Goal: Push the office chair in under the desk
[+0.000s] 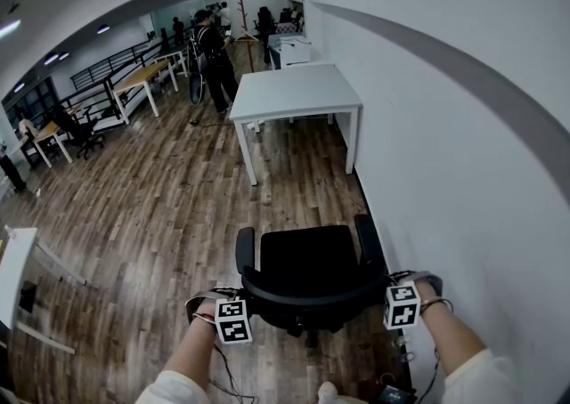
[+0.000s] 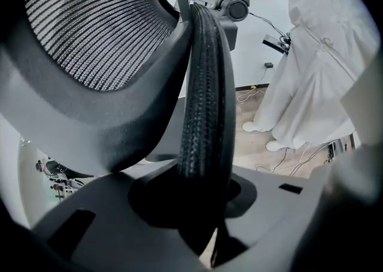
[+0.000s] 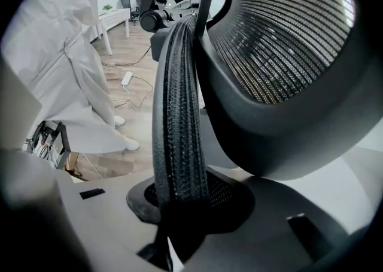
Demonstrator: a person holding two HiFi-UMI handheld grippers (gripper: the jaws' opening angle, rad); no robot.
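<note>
A black office chair stands on the wood floor just in front of me, with its seat toward the white desk, which stands well ahead by the right wall. My left gripper is at the left end of the backrest top and my right gripper at the right end. In the left gripper view the textured backrest rim runs down between the jaws of the left gripper. The right gripper grips the rim the same way, beside the mesh back.
The white wall runs close along the right of chair and desk. Open wood floor lies between them and to the left. A white table edge is at far left. People and more desks are far back. Cables lie by my feet.
</note>
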